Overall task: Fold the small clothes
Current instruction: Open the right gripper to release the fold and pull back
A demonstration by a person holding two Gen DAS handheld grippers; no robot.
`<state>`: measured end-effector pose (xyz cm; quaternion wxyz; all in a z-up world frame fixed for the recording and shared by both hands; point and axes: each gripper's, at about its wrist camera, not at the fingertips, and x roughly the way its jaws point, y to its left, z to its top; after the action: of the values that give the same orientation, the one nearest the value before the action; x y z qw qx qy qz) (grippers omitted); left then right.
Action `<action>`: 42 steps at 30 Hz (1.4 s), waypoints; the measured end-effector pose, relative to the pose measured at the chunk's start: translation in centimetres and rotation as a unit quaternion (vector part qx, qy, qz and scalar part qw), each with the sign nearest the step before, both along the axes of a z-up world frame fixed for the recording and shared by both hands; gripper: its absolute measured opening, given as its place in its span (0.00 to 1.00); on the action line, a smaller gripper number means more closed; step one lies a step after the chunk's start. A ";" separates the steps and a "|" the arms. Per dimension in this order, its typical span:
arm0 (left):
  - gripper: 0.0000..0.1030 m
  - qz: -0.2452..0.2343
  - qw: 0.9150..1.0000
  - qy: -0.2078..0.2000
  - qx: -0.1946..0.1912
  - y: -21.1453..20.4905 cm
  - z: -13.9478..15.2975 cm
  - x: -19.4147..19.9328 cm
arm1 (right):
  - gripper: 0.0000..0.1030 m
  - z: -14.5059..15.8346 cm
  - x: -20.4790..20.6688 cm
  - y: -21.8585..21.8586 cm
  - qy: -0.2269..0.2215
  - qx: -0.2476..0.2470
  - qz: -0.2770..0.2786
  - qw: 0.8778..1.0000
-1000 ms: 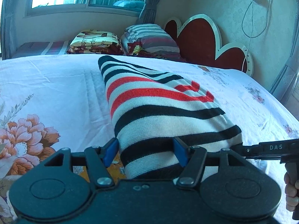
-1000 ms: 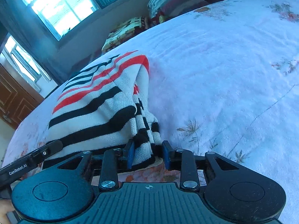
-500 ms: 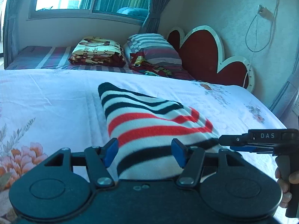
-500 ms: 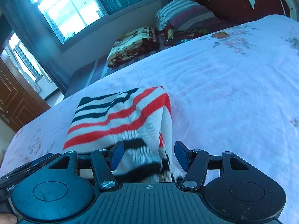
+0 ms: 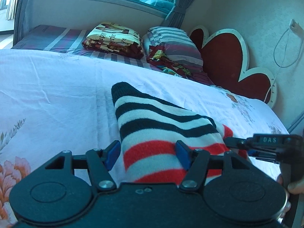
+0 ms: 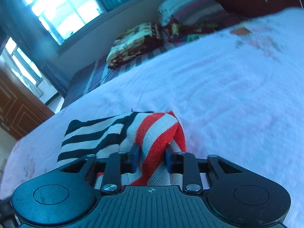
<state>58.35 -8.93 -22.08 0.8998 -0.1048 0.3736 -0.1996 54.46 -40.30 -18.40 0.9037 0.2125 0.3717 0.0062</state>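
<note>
- Lying on a pale floral bedsheet [image 5: 57, 98], a folded striped sweater [image 5: 161, 125] reaches up between the fingers of both grippers.
- Left gripper [image 5: 147, 155]: fingers wide apart, the sweater's red stripes between them; the blue pads [image 5: 112, 154] do not squeeze it.
- Right gripper [image 6: 151, 156]: fingers narrow, having just closed, pinching a bunched red-and-white fold.
- Beyond the fingertips, pillows [image 5: 171, 43] sit by a red headboard [image 5: 224, 57].
</note>
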 end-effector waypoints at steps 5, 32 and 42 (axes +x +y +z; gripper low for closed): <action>0.56 0.003 1.000 -0.003 0.009 -0.6 -1.1 0.8 | 0.10 -1.5 0.6 0.4 -0.007 -0.053 0.001 0.999; 0.61 0.026 0.999 0.020 0.027 -1.1 -1.1 2.6 | 0.11 -2.6 2.7 2.8 -0.014 -0.115 0.017 0.993; 0.58 0.001 0.998 -0.031 0.059 -1.8 1.7 -1.6 | 0.12 1.2 -1.8 4.4 -0.048 -0.115 0.046 0.991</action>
<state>56.70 -10.78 -20.40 0.9157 -0.0460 0.3567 -0.1791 52.67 -35.93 -17.19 0.9375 0.0896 0.3359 0.0150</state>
